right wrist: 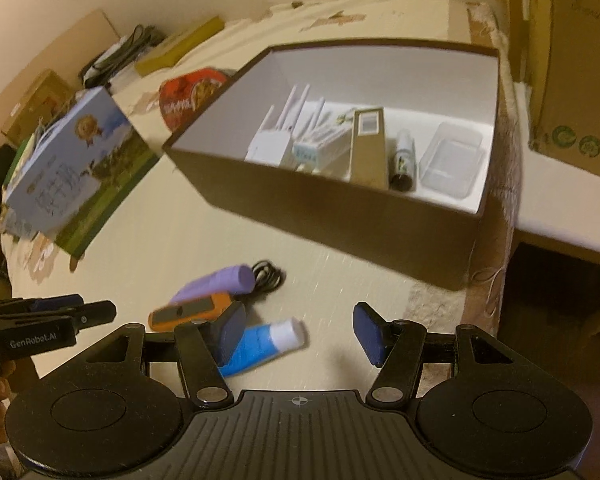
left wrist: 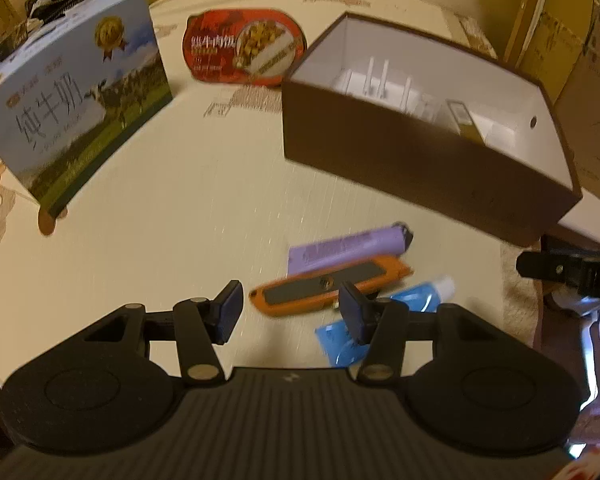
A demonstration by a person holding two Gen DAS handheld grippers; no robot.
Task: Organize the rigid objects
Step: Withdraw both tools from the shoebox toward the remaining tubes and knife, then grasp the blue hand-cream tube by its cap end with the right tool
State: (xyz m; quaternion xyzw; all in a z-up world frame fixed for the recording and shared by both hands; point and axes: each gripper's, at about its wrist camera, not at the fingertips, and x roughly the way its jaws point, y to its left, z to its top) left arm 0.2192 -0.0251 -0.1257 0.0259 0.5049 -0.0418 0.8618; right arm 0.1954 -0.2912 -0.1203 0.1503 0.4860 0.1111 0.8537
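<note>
An orange utility knife (left wrist: 332, 283) (right wrist: 188, 312), a purple tube (left wrist: 348, 250) (right wrist: 216, 282) and a blue tube with a white cap (left wrist: 384, 320) (right wrist: 264, 342) lie together on the cream table. A black cord (right wrist: 268, 276) curls by the purple tube's end. My left gripper (left wrist: 292, 312) hovers open just above the knife, nothing between its pads. My right gripper (right wrist: 300, 336) is open too, to the right of the blue tube. Behind stands an open brown box (left wrist: 400, 160) (right wrist: 340, 216) holding a white router, a gold carton, a small bottle and a clear tray.
A blue milk carton (left wrist: 72, 112) (right wrist: 72, 176) stands at the left, a red food pack (left wrist: 244, 50) (right wrist: 188, 94) behind it. Cardboard boxes (right wrist: 572, 60) rise at the right past the table edge. Cables and clutter sit at the far left.
</note>
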